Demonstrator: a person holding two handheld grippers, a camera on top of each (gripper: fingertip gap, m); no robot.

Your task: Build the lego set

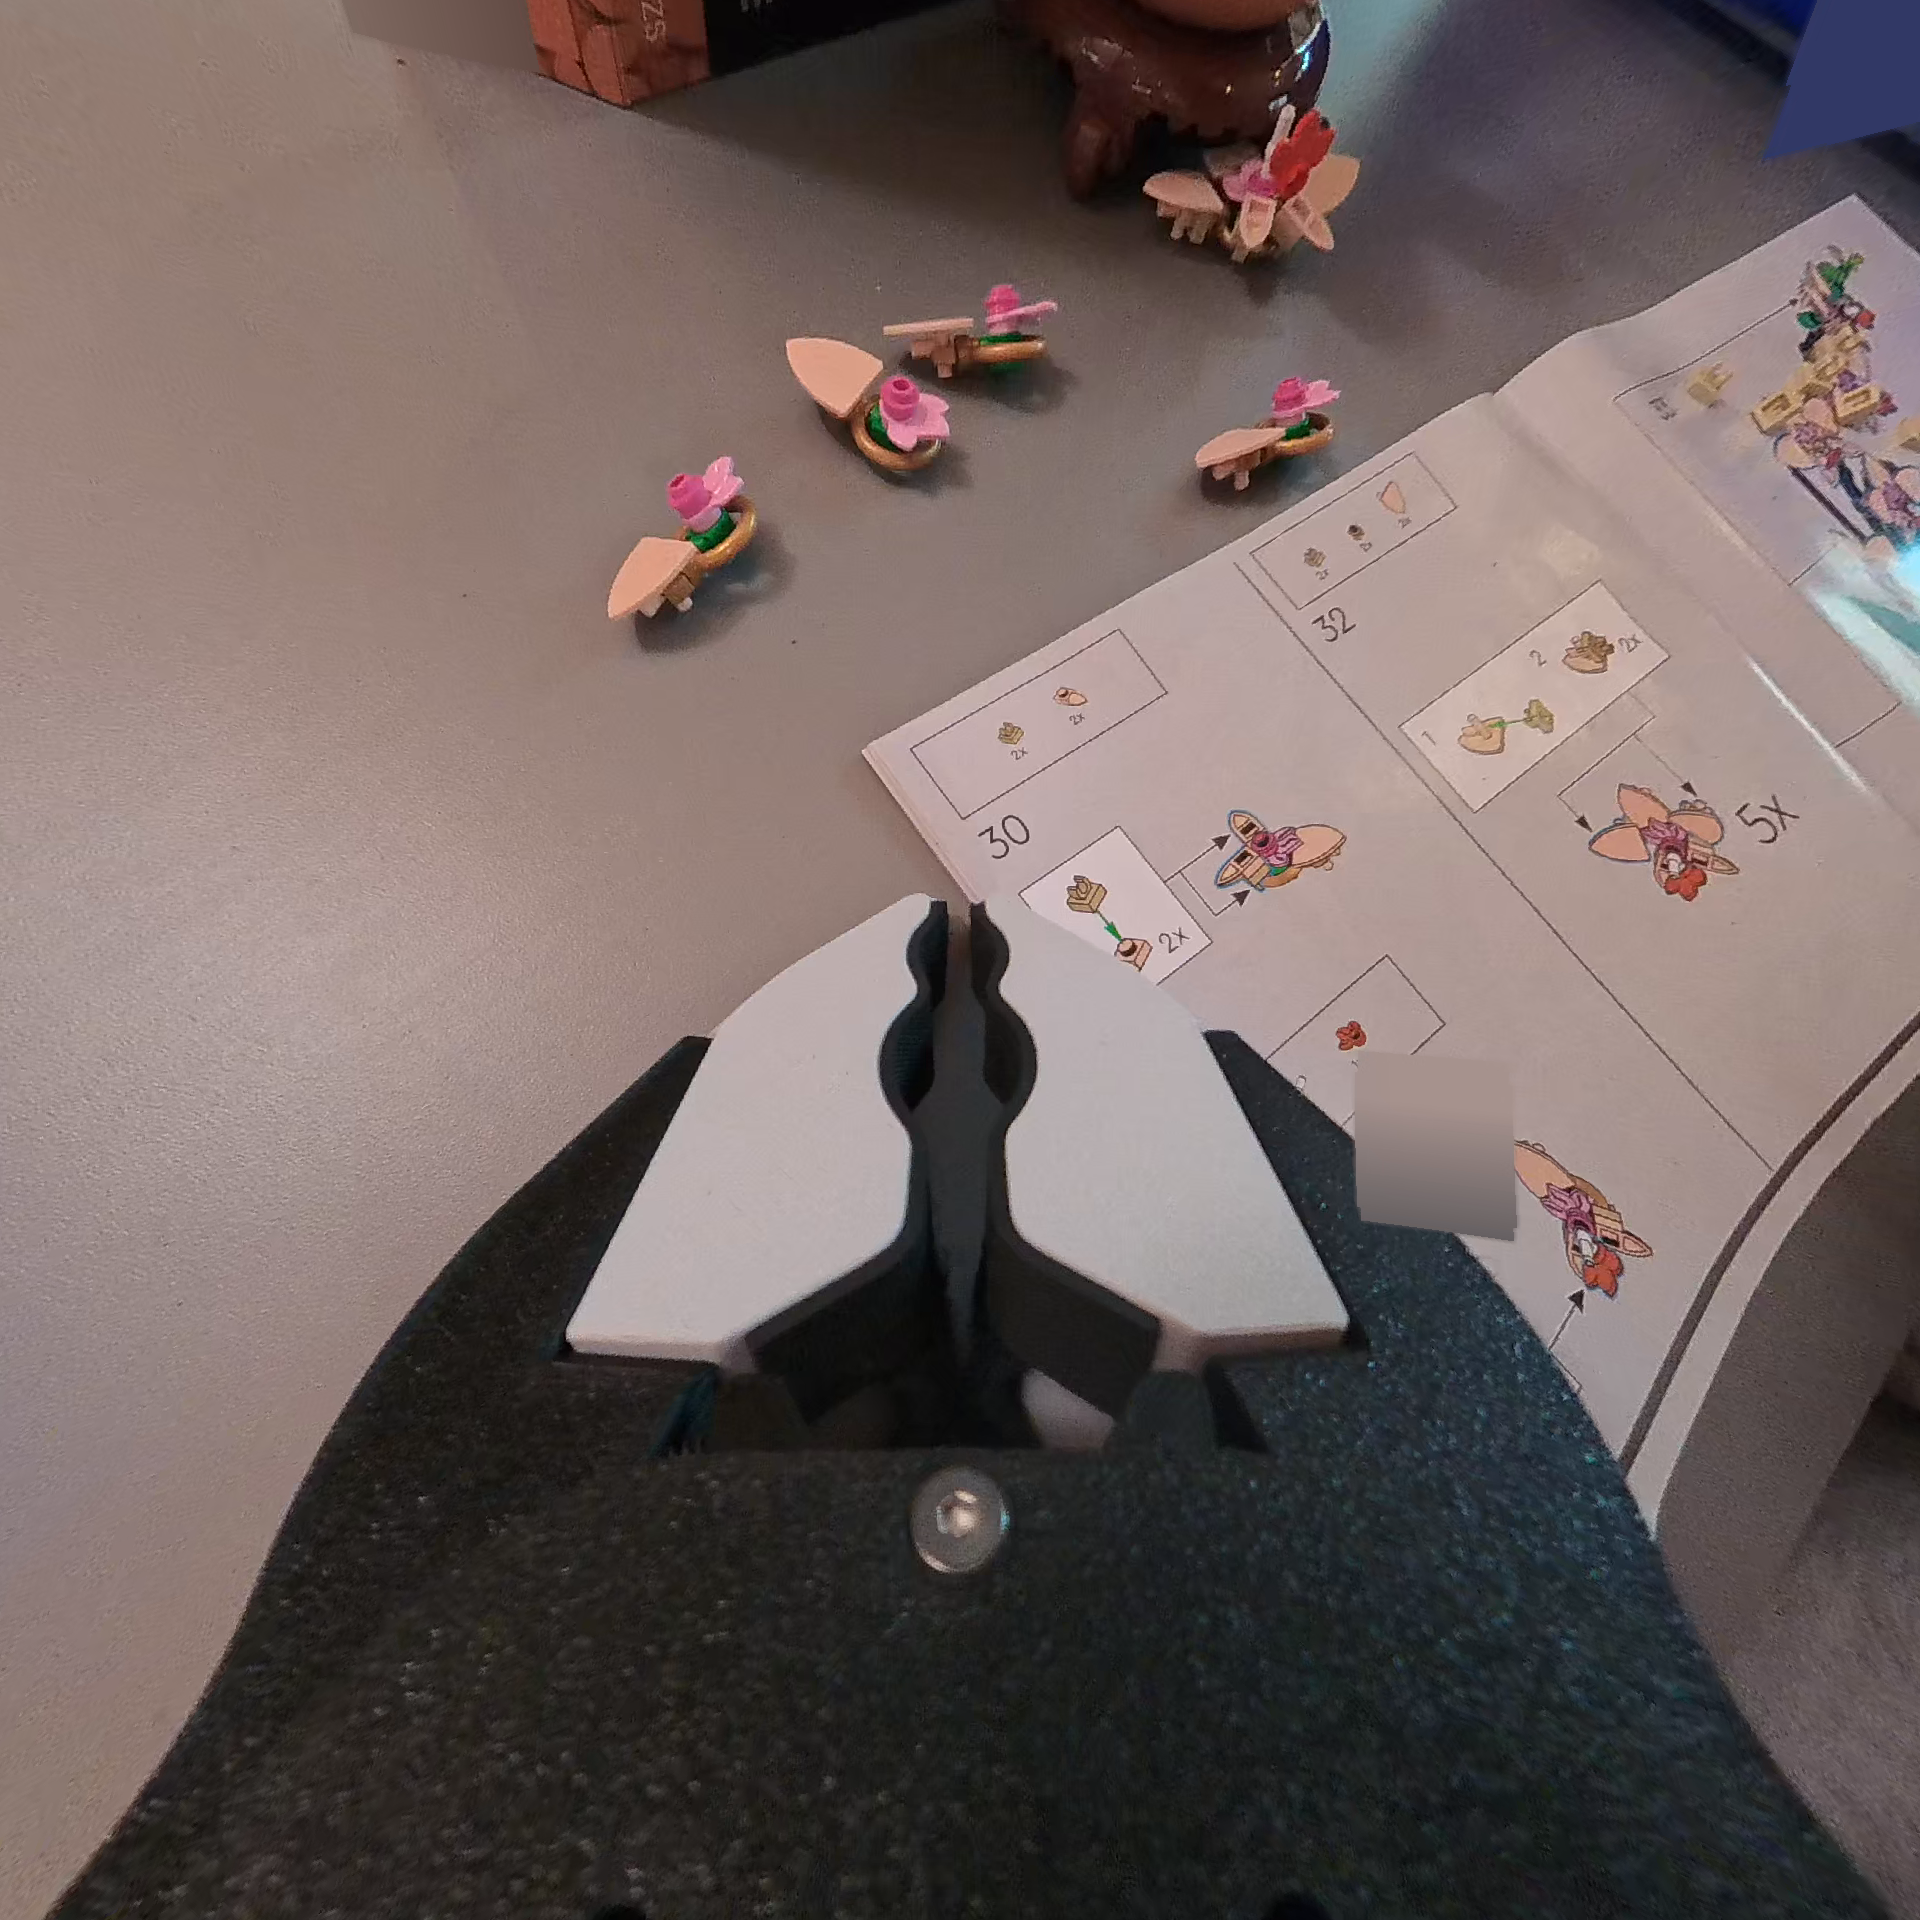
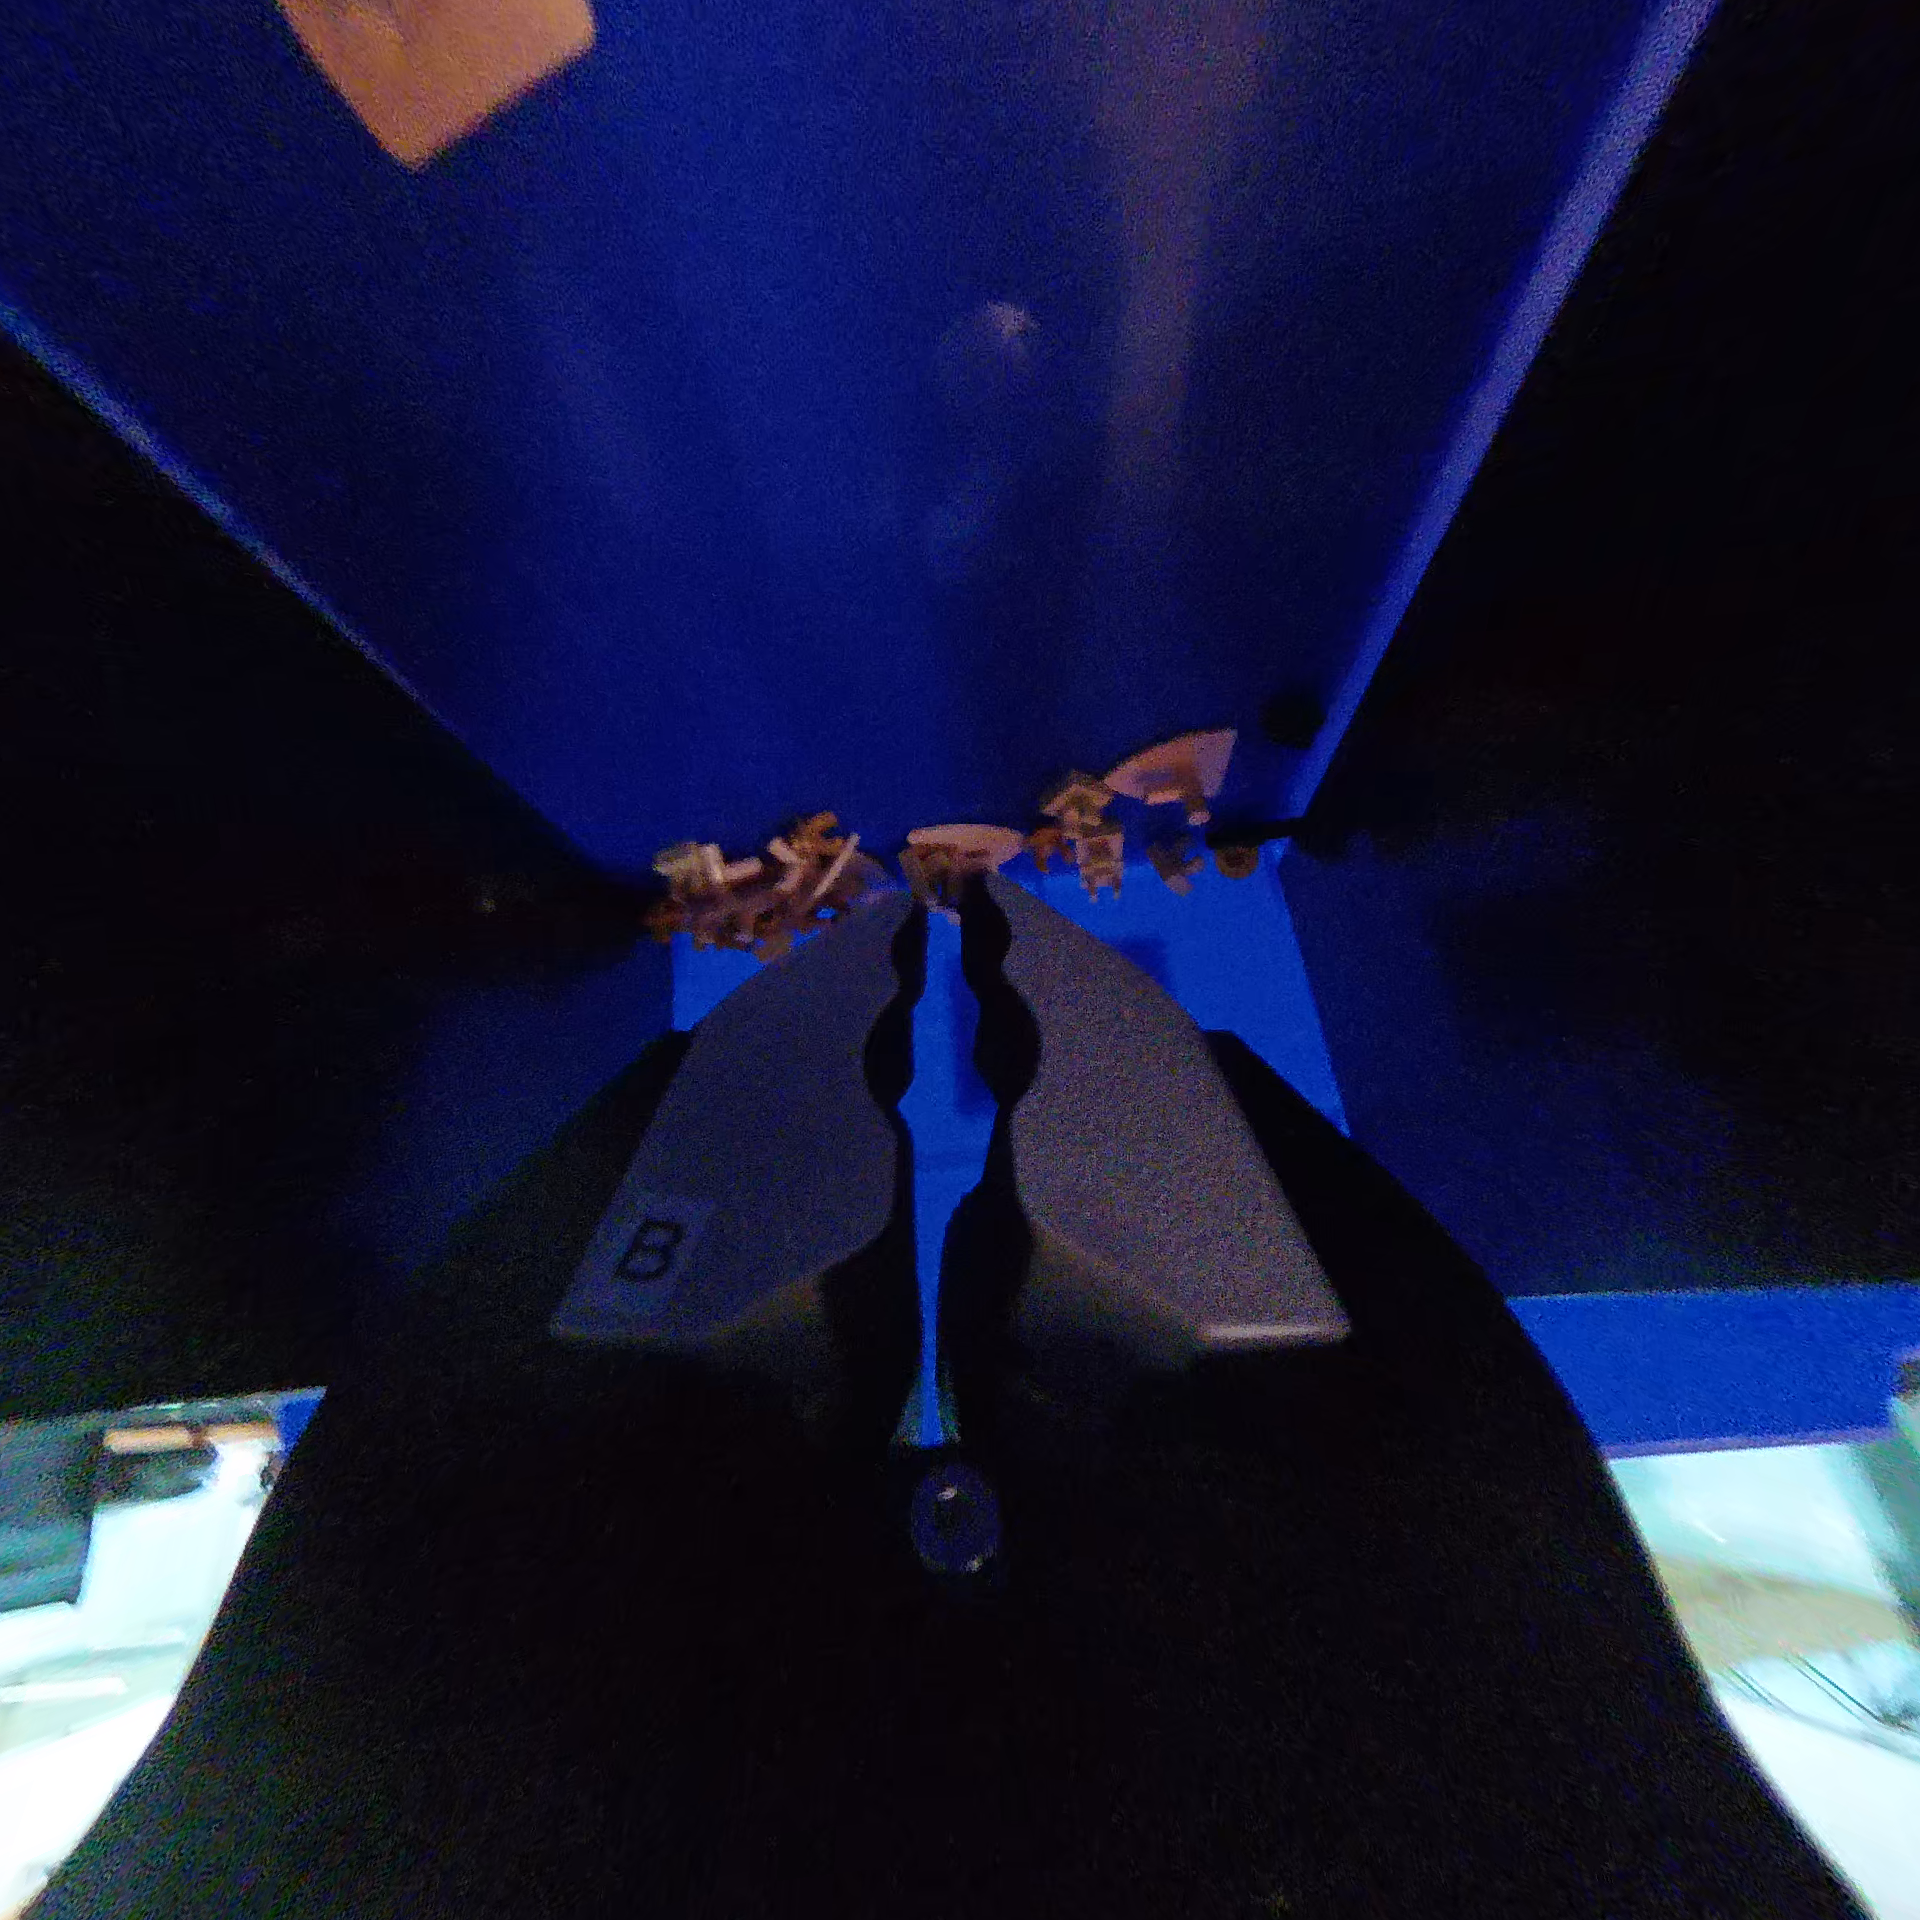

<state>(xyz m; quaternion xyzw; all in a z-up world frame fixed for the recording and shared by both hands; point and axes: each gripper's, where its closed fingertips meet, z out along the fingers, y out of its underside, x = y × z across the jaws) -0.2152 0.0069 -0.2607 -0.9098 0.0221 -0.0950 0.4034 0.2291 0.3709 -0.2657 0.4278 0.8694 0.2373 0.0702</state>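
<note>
On the grey table, near side: left gripper, fingers all but closed with only a slit between the tips, nothing in them, hovering at the near-left corner of an open instruction booklet.

Far of it, on the bare table: four small brick flower assemblies, each a tan petal plate, gold ring and pink blossom, at far left, centre, centre far and right, all apart from one another.

Farther right: a larger flower assembly with a red piece, just beside a brown stand. A brown carton lies at the far edge.

Inside a blue bin, dim: right gripper, fingers narrowly parted, tips at a tan petal piece; whether they pinch it cannot be told. Loose tan pieces lie left and right.
</note>
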